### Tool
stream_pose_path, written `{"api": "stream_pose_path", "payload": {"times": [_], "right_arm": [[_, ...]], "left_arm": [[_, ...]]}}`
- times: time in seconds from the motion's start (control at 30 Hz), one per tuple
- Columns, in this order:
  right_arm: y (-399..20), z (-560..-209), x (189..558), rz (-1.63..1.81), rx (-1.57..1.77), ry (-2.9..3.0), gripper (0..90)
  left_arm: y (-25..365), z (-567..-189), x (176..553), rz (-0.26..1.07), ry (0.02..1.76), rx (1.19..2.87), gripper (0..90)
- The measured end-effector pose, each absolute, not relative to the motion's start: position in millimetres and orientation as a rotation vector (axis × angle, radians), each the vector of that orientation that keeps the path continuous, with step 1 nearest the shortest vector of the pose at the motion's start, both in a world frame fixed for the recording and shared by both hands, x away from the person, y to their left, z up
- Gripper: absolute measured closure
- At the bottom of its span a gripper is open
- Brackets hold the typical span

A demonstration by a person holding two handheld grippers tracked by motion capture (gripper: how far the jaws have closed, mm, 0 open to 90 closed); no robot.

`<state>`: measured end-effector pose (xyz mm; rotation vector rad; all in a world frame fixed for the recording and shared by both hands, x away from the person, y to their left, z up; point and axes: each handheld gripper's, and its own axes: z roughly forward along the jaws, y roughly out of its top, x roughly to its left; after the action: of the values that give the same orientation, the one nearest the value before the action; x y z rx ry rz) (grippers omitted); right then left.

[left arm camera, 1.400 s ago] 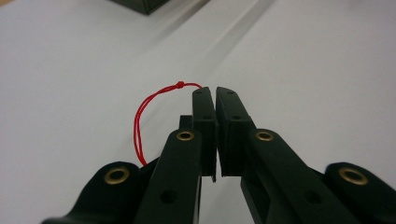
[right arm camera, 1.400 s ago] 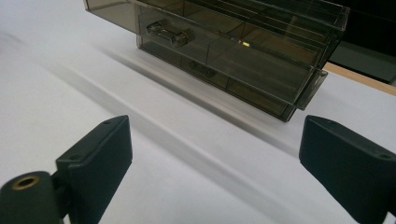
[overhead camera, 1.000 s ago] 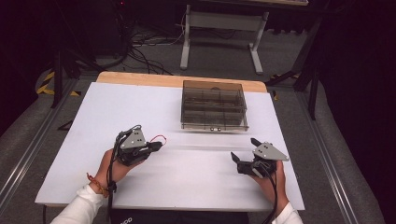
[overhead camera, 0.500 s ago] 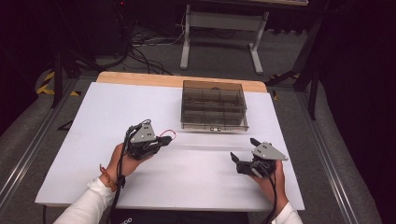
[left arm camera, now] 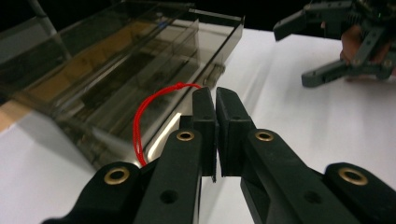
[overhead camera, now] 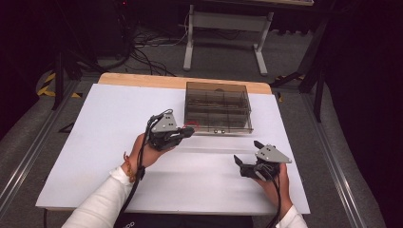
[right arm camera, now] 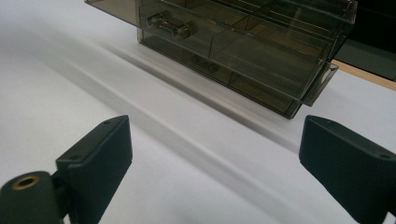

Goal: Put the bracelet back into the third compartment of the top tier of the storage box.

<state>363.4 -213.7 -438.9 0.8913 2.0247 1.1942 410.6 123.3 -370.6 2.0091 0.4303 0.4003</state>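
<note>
Dark floor with loose cables and a metal stand fills the top of the high view, and below it a white table (overhead camera: pixel 95 142) on a wooden board takes up the middle. A smoky clear plastic organizer box (overhead camera: pixel 217 107) with divided compartments sits just above the centre of the frame, at the far edge of the white sheet.

Since the earlier pictures, the left gripper (overhead camera: pixel 188 132) has travelled from the lower left of the table up and to the right, and its tips now sit just beside the lower left corner of the box. Its jaws are pressed together on a thin red string (left arm camera: pixel 144 109), whose loop arcs out to the left of the jaws in the left gripper view, close to the box's near wall. It looks as if the string is being carried to the box, perhaps to be put in a compartment, though which one cannot be told yet.

The right gripper (overhead camera: pixel 246 157) has kept its place at the lower right of the table, jaws spread wide with nothing between them, facing the box front and its small handle (right arm camera: pixel 168 25).

No brand, label or readable writing appears anywhere.
</note>
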Motion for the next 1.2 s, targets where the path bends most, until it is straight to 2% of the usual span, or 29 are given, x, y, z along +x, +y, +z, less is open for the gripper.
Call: {"api": "stream_pose_path", "payload": {"times": [0.17,0.77,1.2], "right_arm": [[-216,-438,363,1.201,0.891,2.021,11.4],[-216,-438,363,1.19,0.874,2.028,11.8],[-216,-439,363,1.19,0.863,2.04,12.5]], "left_arm": [[91,-360,422,0.39,0.394,2.022,87.2],[14,-356,455,0.369,0.403,2.046,86.9],[-11,-365,466,0.347,0.424,2.049,86.6]]}}
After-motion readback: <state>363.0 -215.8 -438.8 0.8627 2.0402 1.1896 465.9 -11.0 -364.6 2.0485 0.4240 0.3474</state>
